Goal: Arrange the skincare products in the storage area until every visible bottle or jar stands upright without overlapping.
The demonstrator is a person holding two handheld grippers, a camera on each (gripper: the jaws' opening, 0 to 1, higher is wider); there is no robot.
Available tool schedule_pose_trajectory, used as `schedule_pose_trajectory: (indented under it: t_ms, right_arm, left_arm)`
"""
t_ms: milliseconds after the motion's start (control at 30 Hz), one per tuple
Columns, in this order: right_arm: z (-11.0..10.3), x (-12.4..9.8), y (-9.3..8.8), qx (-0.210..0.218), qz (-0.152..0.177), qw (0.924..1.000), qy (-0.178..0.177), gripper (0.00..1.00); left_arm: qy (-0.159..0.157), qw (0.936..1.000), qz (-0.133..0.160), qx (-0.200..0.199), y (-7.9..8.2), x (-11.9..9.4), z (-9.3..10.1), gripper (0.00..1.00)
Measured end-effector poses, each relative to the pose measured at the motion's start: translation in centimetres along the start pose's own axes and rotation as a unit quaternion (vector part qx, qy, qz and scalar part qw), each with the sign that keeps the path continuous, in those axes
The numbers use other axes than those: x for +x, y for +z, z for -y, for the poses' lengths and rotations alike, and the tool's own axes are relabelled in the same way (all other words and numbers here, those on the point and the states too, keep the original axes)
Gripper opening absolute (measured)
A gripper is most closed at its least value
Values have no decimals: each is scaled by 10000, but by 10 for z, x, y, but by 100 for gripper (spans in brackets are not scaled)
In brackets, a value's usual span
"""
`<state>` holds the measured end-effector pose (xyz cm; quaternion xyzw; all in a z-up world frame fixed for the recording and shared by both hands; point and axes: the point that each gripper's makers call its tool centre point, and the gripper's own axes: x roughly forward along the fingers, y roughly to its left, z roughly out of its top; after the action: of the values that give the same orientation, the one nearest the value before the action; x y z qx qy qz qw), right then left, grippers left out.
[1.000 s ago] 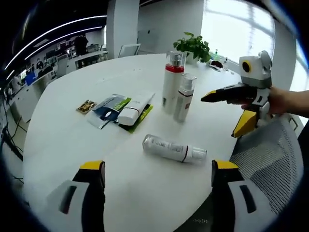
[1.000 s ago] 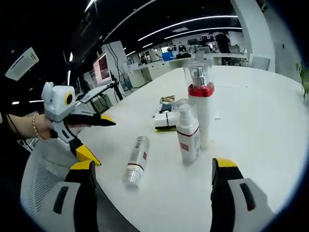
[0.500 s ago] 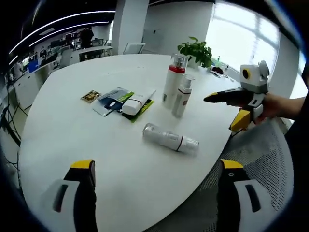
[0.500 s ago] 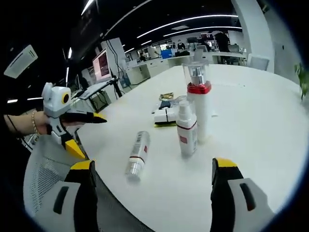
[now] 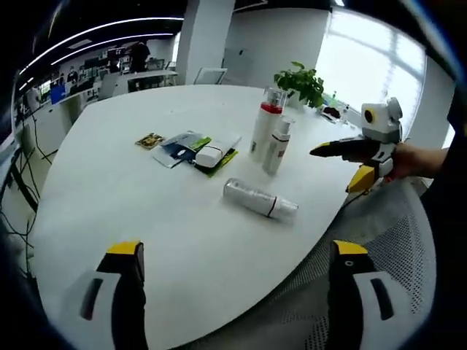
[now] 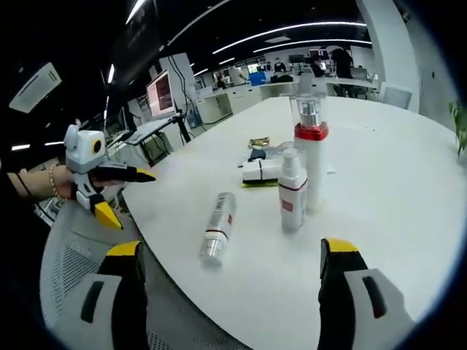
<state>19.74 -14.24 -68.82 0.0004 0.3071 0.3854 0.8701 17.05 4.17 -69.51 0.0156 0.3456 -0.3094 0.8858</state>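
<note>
Left gripper [image 5: 233, 270]: fingers apart, drawn back from bench [image 5: 109, 211].
Right gripper [image 6: 230, 266]: fingers apart, also farther off.
Silver bottle [image 5: 260, 198]: lying, unmoved.

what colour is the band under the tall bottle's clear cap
Red, on the tall bottle; clearest in the right gripper view.

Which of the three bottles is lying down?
The silver-clear bottle with the red band, on its side nearest the table edge. The red-collared tall bottle and the small spray bottle beside it stand upright.
</note>
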Motion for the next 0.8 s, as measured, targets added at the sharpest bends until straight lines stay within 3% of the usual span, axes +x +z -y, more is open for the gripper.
schedule_pose_trajectory:
  t_ms: [233,367,500,633,800]
  right_arm:
    - [1,0,-6,90,-43,9999,29,100]
    - [3,0,-6,59,-29,10000,16,100]
    - [5,2,-6,139,-18,9999,39,100]
    - [-1,4,-10,188,-73,9996,187,100]
    - [-4,6,-11,-49,-114,9997,196,100]
  left_arm:
    - [-140,9997,-192,68,6,8,11,92]
    - [-147,9996,-200,110,13,14,27,93]
    - [-187,9993,-292,139,20,19,21,95]
    - [-133,9981,-411,442,25,26,21,89]
    - [-192,9979,-405,478,40,35,19,97]
